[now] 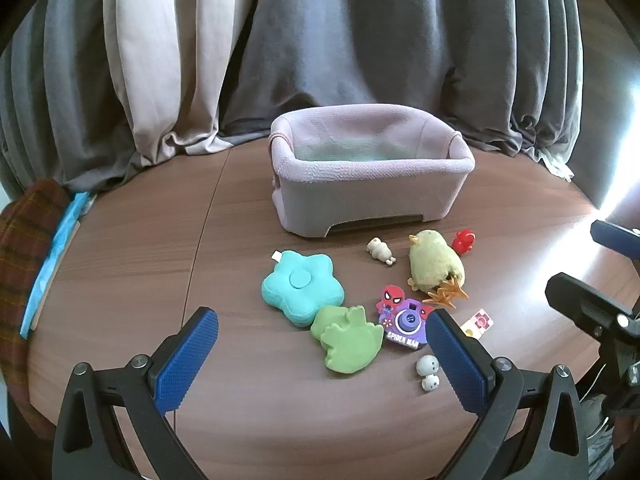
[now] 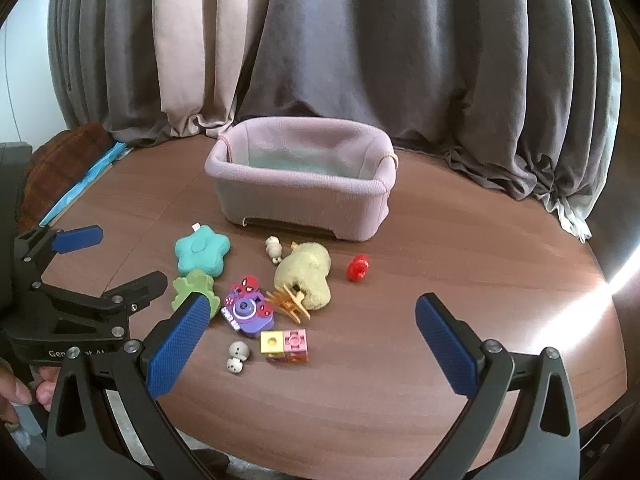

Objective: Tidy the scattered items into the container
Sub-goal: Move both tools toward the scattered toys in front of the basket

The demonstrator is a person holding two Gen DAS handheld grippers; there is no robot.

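A pink fabric basket [image 1: 372, 200] [image 2: 304, 204] stands on the round wooden table. In front of it lie a teal star cushion [image 1: 302, 288] [image 2: 202, 252], a green plush [image 1: 348, 340] [image 2: 194, 286], a purple Spider-Man toy camera [image 1: 406, 322] [image 2: 248, 312], a yellow-green plush chick [image 1: 436, 260] [image 2: 308, 274], an orange hair claw [image 1: 448, 292] [image 2: 288, 302], a red toy [image 1: 464, 240] [image 2: 357, 268], a beige figurine [image 1: 380, 250] [image 2: 274, 248], two white beads [image 1: 428, 372] [image 2: 238, 356] and a yellow-pink block [image 2: 284, 344]. My left gripper [image 1: 322, 344] and right gripper [image 2: 312, 328] hover open, holding nothing.
Grey and beige curtains hang behind the table. A brown plaid cloth [image 1: 24, 264] and a blue strip [image 1: 60, 244] lie at the table's left edge. A person's fingers [image 2: 24, 392] hold the left gripper at the lower left of the right wrist view.
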